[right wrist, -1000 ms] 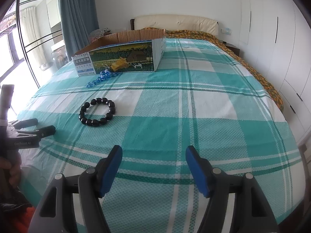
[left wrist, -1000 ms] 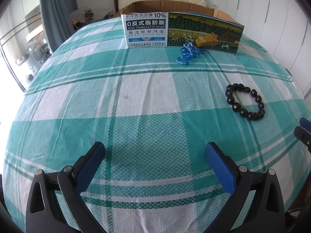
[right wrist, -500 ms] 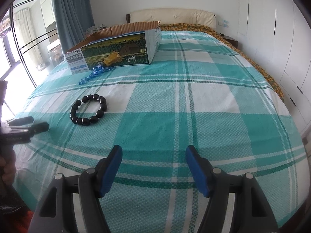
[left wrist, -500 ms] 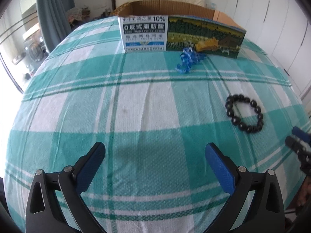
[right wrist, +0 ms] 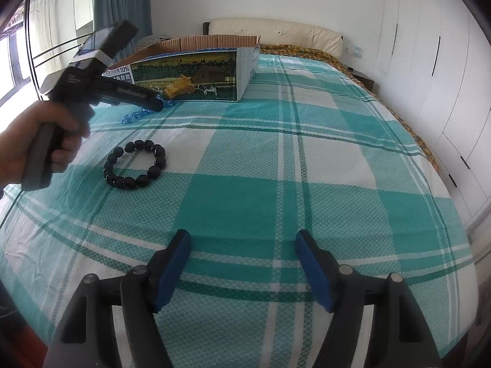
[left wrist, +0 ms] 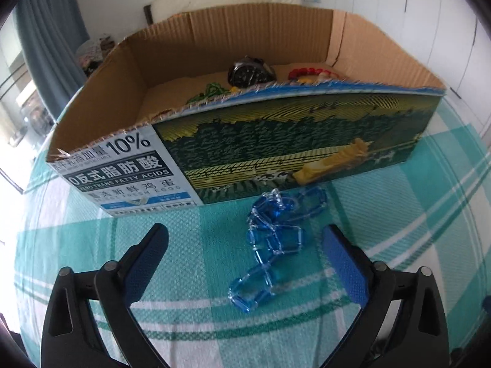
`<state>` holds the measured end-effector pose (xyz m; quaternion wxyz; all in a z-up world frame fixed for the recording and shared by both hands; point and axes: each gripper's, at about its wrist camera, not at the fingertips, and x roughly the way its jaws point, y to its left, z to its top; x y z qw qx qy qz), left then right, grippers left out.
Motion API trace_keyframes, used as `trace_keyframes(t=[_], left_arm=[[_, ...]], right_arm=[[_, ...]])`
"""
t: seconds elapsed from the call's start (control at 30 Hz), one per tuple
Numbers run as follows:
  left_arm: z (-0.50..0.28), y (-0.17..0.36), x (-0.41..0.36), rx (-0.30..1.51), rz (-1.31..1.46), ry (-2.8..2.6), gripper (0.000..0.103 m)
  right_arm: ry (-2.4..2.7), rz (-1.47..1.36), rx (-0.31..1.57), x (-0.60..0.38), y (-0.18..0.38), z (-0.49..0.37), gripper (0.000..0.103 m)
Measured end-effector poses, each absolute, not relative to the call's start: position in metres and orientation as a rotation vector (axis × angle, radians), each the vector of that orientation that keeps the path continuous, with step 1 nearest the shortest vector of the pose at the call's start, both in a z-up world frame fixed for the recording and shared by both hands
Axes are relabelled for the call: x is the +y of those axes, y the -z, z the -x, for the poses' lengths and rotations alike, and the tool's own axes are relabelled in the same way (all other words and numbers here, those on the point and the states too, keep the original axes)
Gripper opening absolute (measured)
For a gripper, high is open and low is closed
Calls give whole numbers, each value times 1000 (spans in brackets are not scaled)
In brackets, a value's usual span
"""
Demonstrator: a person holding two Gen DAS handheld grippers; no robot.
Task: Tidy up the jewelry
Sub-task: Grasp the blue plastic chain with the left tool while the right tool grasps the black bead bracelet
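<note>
A blue translucent chain bracelet lies on the checked bedspread just in front of the open cardboard box. My left gripper is open, its fingers either side of the chain's near end, not touching it. Inside the box lie a dark watch, a green necklace and a red bead bracelet. In the right wrist view a black bead bracelet lies on the bed, with the left gripper over the blue chain by the box. My right gripper is open and empty, low over the bed.
The bed's teal and white spread stretches to the right. A cream headboard and white wardrobe doors lie beyond. A window with blue curtain is at the left.
My left gripper has moved far forward to the box and now straddles the blue chain. My right gripper has barely moved and stays open.
</note>
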<state>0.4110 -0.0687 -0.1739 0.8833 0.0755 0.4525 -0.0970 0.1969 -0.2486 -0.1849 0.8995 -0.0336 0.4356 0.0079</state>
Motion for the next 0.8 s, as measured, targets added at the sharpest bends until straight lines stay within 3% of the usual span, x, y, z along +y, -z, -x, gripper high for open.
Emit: trace_keyframes(t=[0.07, 0.1, 0.13, 0.17, 0.2, 0.57, 0.63, 0.7, 0.8], left_arm=[[-411, 174, -60, 938, -87, 209, 83], [-407, 172, -56, 919, -75, 199, 60], [-402, 171, -53, 901, -76, 199, 47], [-397, 170, -49, 889, -80, 209, 22], [-391, 170, -46, 883, -83, 219, 16], [-258, 166, 31, 941, 13, 198, 18], [-242, 163, 39, 934, 39, 199, 35], [-237, 160, 45, 909, 69, 203, 71], [-234, 158, 46, 885, 59, 215, 75]], right_arm=[[-17, 70, 898, -248, 185, -197, 72], [-17, 70, 897, -248, 185, -197, 72], [-17, 70, 896, -248, 185, -197, 72], [-17, 70, 896, -248, 185, -197, 72], [-18, 70, 896, -248, 185, -197, 72], [-95, 29, 897, -245, 173, -195, 72], [-190, 37, 860, -229, 159, -198, 72], [-302, 56, 846, -207, 148, -207, 72], [-455, 62, 884, -175, 145, -229, 72]])
